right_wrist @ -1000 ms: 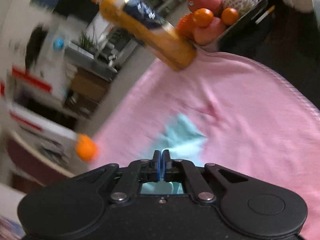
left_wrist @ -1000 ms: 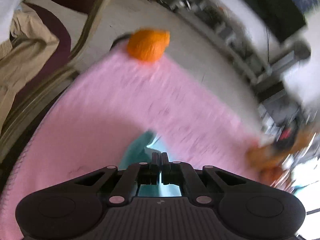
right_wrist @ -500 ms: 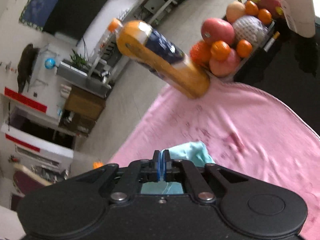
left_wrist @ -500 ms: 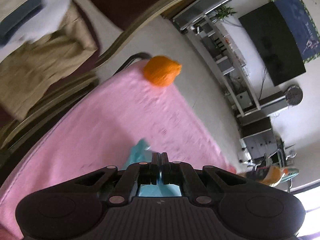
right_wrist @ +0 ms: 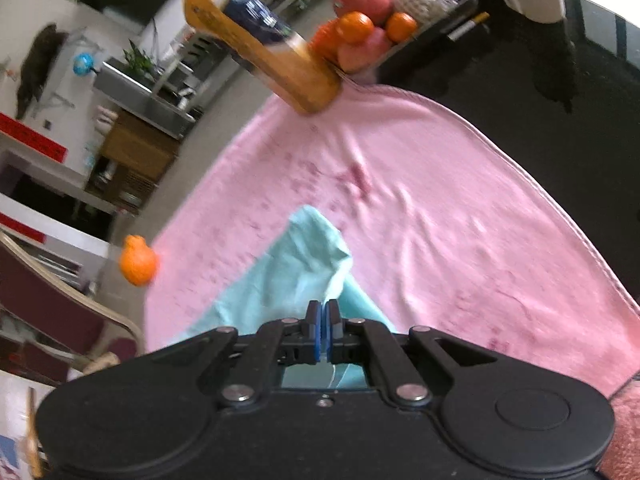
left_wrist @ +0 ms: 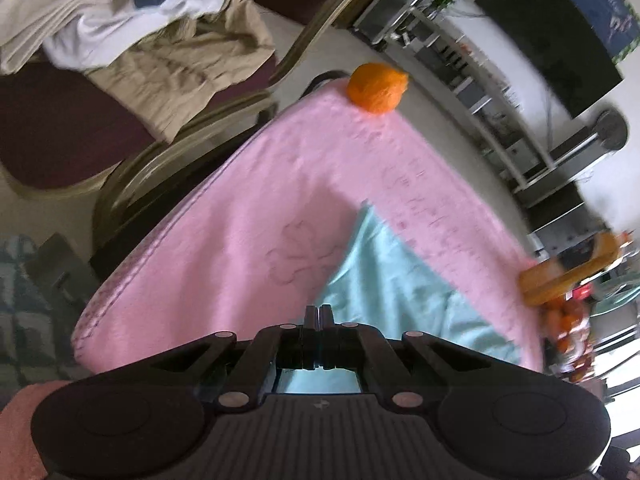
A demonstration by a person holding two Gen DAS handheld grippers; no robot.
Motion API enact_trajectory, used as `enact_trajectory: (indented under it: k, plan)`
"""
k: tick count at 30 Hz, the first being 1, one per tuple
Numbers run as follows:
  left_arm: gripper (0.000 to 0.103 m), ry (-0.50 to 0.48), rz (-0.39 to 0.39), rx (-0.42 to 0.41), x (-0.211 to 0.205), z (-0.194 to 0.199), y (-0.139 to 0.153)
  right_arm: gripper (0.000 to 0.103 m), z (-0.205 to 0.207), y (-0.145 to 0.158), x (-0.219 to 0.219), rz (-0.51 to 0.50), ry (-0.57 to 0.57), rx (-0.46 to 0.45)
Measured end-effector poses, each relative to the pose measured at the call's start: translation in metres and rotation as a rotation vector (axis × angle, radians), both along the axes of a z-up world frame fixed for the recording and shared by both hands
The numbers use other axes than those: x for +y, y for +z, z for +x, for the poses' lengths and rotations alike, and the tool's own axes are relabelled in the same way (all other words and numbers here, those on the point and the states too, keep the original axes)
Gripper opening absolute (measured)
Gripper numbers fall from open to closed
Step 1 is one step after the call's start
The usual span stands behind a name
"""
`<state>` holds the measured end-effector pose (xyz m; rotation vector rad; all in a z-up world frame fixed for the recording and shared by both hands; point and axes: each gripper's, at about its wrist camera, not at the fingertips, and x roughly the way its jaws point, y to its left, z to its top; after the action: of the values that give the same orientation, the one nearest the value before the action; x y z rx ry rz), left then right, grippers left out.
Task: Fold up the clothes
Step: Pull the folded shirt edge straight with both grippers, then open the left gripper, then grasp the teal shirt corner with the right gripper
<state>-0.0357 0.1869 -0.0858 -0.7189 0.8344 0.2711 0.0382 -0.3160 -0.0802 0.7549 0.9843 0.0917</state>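
With the left gripper (left_wrist: 319, 312) and right gripper (right_wrist: 323, 309) each apparently pinched tight on the teal garment (left_wrist: 394, 292) over the pink towel (left_wrist: 248, 216), a fold is underway; next, lay it flat.

More of the teal cloth (left_wrist: 384, 280) is showing in front of the left gripper (left_wrist: 319, 312) than a second ago: then only a small patch peeked out above the fingers, and now a long triangle is reaching up across the pink blanket (left_wrist: 248, 208). In the right wrist view the cloth (right_wrist: 288, 272) is likewise stretching out further ahead of the right gripper (right_wrist: 323, 308), its far corner folding over. The left view is swinging, so the heap of beige and white clothes (left_wrist: 152, 40) on the chair is filling more of the upper left. The orange fruit (right_wrist: 138, 264) is coming closer in the right view.
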Motion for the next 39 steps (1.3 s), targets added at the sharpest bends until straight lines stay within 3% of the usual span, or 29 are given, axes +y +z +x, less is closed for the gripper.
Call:
enact_trajectory:
  k: [3,4,6,7,12,14,16,18,23,27,30,33,34,39]
  plan:
    - [0.0,-0.016,0.07,0.062,-0.004,-0.001,-0.019,0.008,-0.003,-0.024,0.006,-0.117,0.044,0.044]
    - [0.003,-0.024,0.066,0.071,-0.004,-0.002,-0.026,0.019,-0.005,-0.03,0.007,-0.169,0.05,0.053]
    - [0.025,-0.045,0.057,0.076,-0.004,-0.003,-0.035,0.036,-0.012,-0.041,0.0,-0.219,0.02,0.044]
    - [0.031,-0.053,0.049,0.073,-0.006,-0.004,-0.039,0.037,-0.016,-0.048,-0.007,-0.197,0.007,0.026]
    - [0.038,-0.125,0.057,0.005,-0.024,-0.014,-0.045,0.043,-0.034,-0.073,-0.032,-0.01,-0.075,-0.027]
    - [0.035,-0.166,0.101,-0.004,-0.035,-0.014,-0.046,0.047,-0.034,-0.066,-0.031,-0.015,-0.067,-0.067]
    - [0.026,-0.191,0.16,0.008,-0.044,-0.01,-0.044,0.05,-0.033,-0.063,-0.026,-0.044,-0.056,-0.084]
    - [0.024,-0.205,0.196,0.03,-0.049,-0.005,-0.047,0.05,-0.031,-0.064,-0.022,-0.059,-0.046,-0.082]
    - [0.024,-0.225,0.194,0.068,-0.051,0.001,-0.056,0.052,-0.029,-0.068,-0.018,-0.071,-0.024,-0.074]
    - [0.008,-0.258,0.196,0.073,-0.055,0.004,-0.06,0.057,-0.03,-0.069,-0.018,-0.064,-0.01,-0.072]
    - [0.007,-0.259,0.178,0.068,-0.054,0.003,-0.061,0.057,-0.029,-0.071,-0.016,-0.057,0.007,-0.074]
    - [0.007,-0.24,0.136,0.066,-0.047,0.002,-0.062,0.049,-0.021,-0.074,-0.009,-0.068,0.055,-0.097]
    - [0.007,-0.235,0.123,0.067,-0.045,0.002,-0.063,0.044,-0.019,-0.074,-0.006,-0.078,0.073,-0.106]
    - [0.007,-0.246,0.127,0.069,-0.047,0.003,-0.063,0.043,-0.011,-0.067,0.016,-0.236,0.216,-0.166]
